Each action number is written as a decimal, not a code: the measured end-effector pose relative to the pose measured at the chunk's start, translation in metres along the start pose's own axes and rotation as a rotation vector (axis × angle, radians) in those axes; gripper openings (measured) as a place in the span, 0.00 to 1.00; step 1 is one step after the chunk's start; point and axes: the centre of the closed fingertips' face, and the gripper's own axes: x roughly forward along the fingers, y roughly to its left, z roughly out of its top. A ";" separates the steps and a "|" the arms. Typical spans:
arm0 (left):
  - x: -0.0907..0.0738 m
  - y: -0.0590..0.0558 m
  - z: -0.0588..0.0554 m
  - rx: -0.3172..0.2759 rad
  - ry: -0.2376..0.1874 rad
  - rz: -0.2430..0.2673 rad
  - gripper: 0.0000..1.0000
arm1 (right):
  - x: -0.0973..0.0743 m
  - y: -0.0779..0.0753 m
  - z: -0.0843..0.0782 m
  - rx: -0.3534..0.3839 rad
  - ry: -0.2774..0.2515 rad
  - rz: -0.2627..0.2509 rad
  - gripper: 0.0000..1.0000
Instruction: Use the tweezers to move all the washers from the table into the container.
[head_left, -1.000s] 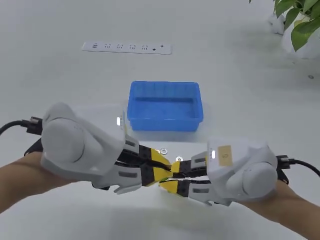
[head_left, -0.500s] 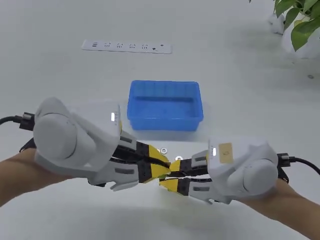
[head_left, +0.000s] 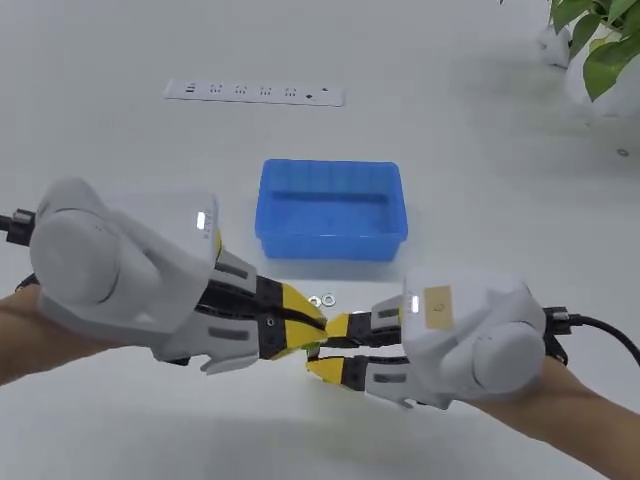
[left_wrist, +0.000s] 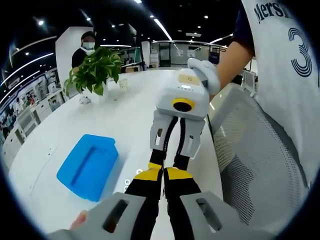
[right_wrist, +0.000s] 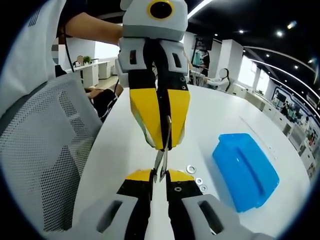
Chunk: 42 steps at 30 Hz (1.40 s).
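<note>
A blue container (head_left: 332, 210) stands on the white table (head_left: 470, 150), and three small washers (head_left: 322, 299) lie just in front of it. My left gripper (head_left: 312, 325) and right gripper (head_left: 318, 352) meet tip to tip just in front of the washers. In the right gripper view, thin metal tweezers (right_wrist: 162, 150) run from the left gripper's shut yellow jaws down into my right gripper (right_wrist: 160, 175), which is shut on their other end. The washers (right_wrist: 198, 179) lie to the right of the tips, and the container (right_wrist: 245, 172) lies beyond them. In the left gripper view, my left gripper (left_wrist: 163, 175) is shut.
A white power strip (head_left: 253, 94) lies at the back of the table, and a green plant (head_left: 600, 40) stands at the back right. A mesh chair (right_wrist: 45, 150) sits behind me. A person (left_wrist: 86, 47) stands far off past the plant.
My left gripper has drawn back to the left and rolled, and the right gripper has followed a little left. Their meeting point has slid slightly down and left, away from the washers.
</note>
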 end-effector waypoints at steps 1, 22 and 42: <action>-0.001 0.000 0.001 0.001 -0.002 0.000 0.06 | 0.000 0.000 0.001 -0.001 -0.003 0.001 0.11; -0.016 0.024 -0.010 0.034 0.038 0.061 0.06 | 0.016 -0.025 0.010 -0.037 -0.003 -0.026 0.11; -0.012 0.037 -0.019 -0.008 0.040 0.067 0.06 | 0.025 -0.031 0.001 -0.003 0.014 -0.019 0.12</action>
